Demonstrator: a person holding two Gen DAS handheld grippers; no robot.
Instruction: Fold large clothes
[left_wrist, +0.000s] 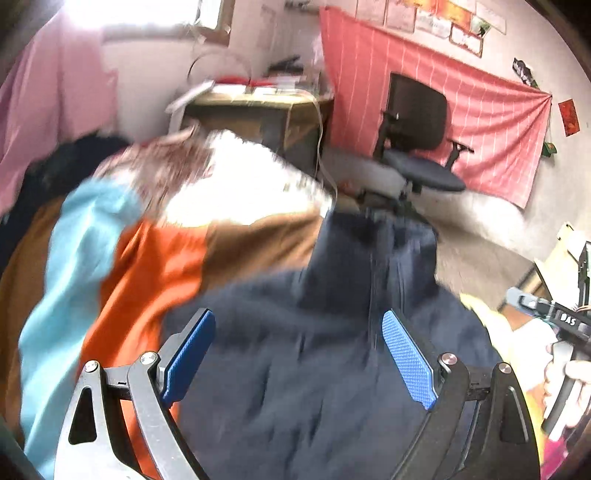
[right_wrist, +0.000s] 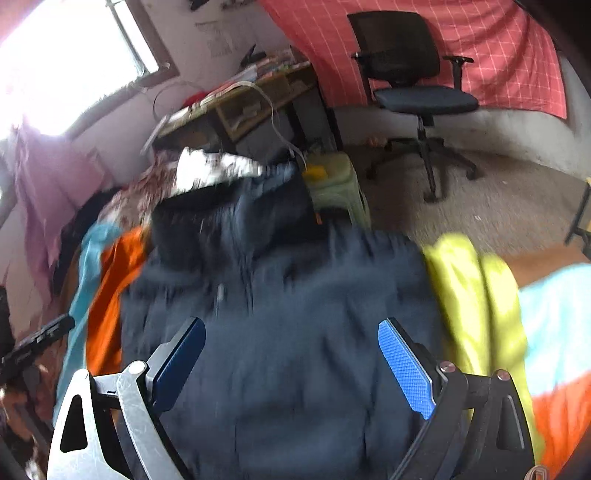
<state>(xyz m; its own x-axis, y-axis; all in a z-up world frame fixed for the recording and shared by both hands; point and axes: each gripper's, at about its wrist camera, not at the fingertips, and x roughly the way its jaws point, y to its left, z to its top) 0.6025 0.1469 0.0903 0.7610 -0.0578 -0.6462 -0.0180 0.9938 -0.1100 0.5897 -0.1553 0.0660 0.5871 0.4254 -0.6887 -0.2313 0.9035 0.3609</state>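
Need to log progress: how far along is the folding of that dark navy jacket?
Early. Done: the navy jacket lies spread, front up, over the colourful bedding. In hand: nothing; the left gripper and right gripper hang open above it. Left: every fold; no folded edge shows yet, though blur hides detail.

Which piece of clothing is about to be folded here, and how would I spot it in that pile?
Start at the black office chair before the red checked cloth, then look down to the heap of fabric. The dark navy jacket lies spread on top, below both open claws, the left claw and right claw. Unlike its orange, turquoise and yellow-green neighbours, it is dark and has a front zip.
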